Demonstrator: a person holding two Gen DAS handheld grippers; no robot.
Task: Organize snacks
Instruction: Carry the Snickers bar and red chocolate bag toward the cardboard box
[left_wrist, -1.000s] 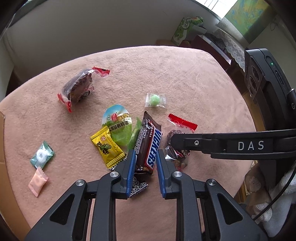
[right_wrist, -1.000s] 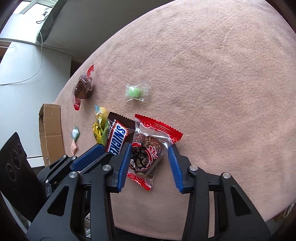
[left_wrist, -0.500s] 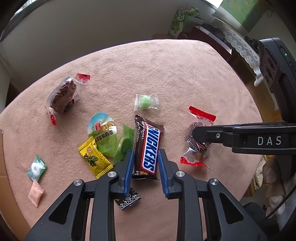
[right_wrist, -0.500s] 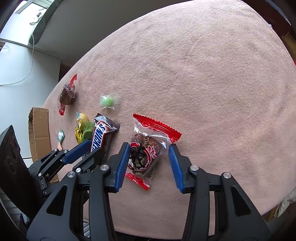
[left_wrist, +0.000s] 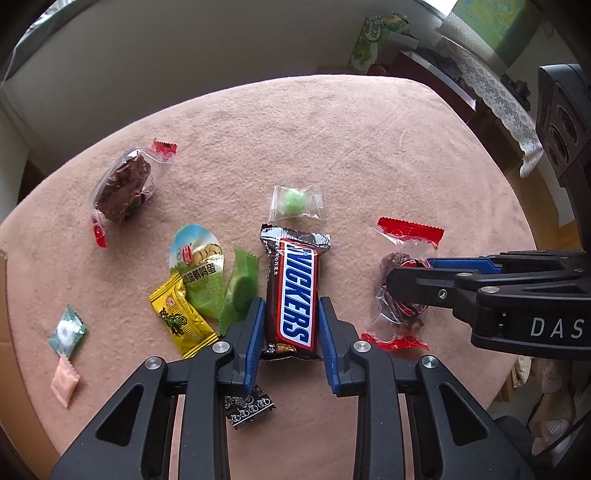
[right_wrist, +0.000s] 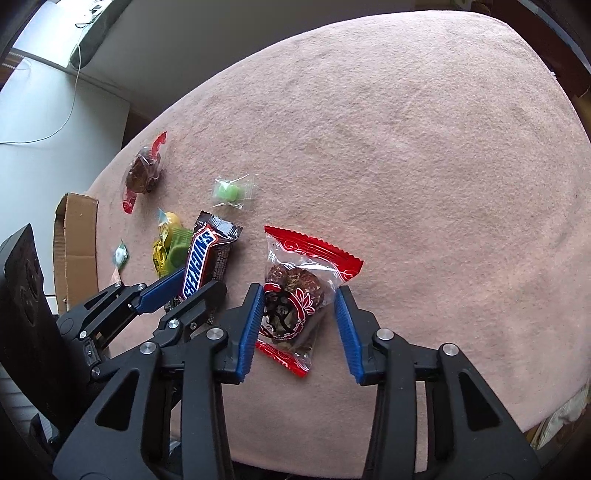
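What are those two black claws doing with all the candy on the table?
A person is sorting snacks with a claw in each hand. The left claw straddles the brown Snickers bar, its blue pads right against the wrapper's sides. The right claw, whose jaws have just been closing, straddles the clear red-edged packet of brown nut candy, but one pad is not touching yet. Both snacks lie on the pink felt tabletop, other sweets scattered nearby.

Left hand-held gripper (left_wrist: 291, 328) slid Snickers bar (left_wrist: 293, 291) clear of yellow packet (left_wrist: 181, 321); right hand-held gripper (right_wrist: 300, 317) jaws just closing around red-ended packet (right_wrist: 295, 291).
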